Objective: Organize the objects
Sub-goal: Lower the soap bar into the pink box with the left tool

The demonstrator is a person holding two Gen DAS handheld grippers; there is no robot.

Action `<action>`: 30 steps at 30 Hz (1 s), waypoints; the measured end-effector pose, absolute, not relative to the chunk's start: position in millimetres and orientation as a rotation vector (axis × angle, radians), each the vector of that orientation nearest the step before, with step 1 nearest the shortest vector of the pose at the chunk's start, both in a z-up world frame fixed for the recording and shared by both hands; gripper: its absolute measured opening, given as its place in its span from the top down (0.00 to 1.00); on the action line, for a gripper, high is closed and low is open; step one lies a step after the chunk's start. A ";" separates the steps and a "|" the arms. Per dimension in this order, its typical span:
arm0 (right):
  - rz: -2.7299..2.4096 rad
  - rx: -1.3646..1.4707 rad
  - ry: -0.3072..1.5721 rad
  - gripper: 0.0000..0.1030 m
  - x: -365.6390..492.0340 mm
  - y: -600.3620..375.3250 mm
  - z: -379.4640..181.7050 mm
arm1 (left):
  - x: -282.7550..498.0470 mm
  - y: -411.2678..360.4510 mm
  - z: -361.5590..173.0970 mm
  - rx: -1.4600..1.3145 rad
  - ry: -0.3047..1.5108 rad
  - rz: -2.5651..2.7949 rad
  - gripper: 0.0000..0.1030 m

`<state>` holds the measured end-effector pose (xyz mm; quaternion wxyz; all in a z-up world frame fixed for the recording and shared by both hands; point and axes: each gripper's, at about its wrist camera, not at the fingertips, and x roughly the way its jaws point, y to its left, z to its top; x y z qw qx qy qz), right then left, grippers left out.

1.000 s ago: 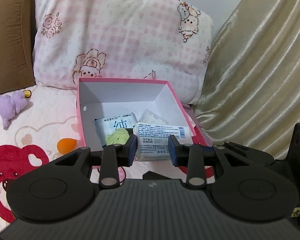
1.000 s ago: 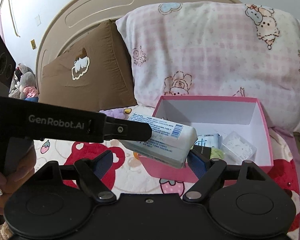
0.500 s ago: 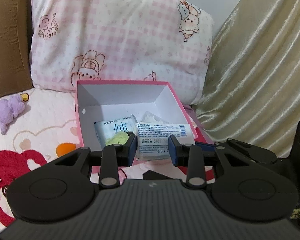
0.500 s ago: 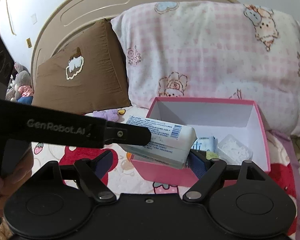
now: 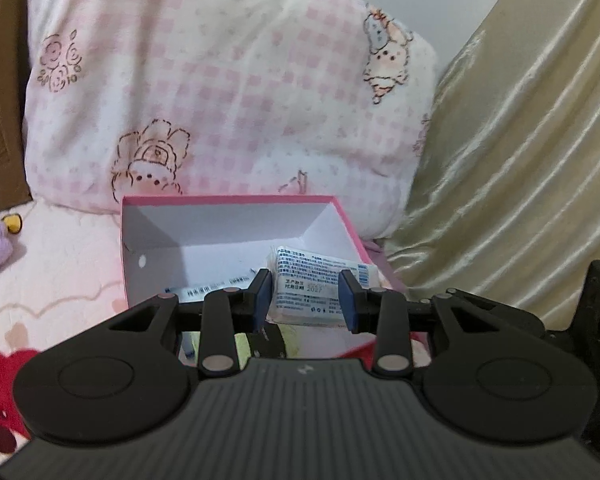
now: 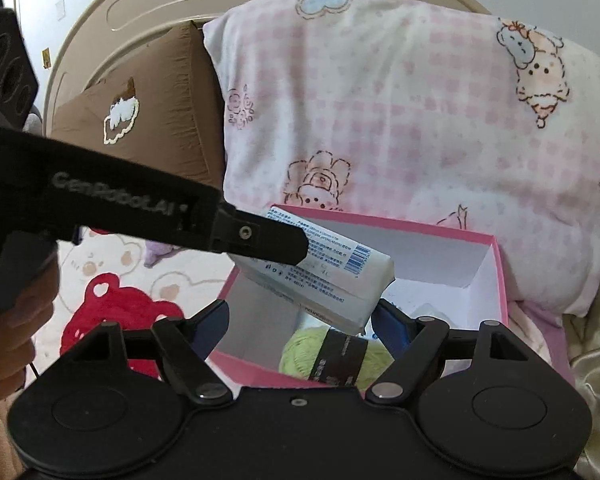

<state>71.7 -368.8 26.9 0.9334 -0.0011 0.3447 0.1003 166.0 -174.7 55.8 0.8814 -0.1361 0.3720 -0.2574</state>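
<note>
Left hand-held gripper [image 5: 305, 295]: clamped on white packet [image 5: 315, 287], above pink box [image 5: 228, 199].
Right hand-held gripper [image 6: 300, 322]: fingers apart, over pink box.
Green yarn [image 6: 300, 350]: inside pink box.

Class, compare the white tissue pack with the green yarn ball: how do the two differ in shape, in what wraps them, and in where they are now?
Shape: the white tissue pack is a flat, soft-cornered block; the green yarn ball is rounded.
Wrapping: the pack has white film with printed text and a blue barcode; the yarn has a black paper band.
Position: the pack is gripped by the left gripper above the pink box; the yarn lies inside it.
Both look soft.
</note>
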 end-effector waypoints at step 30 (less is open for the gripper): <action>0.225 0.290 0.969 0.28 195.4 -436.4 -94.7 | 261.0 -208.2 -77.4 -0.406 1.044 -0.331 0.68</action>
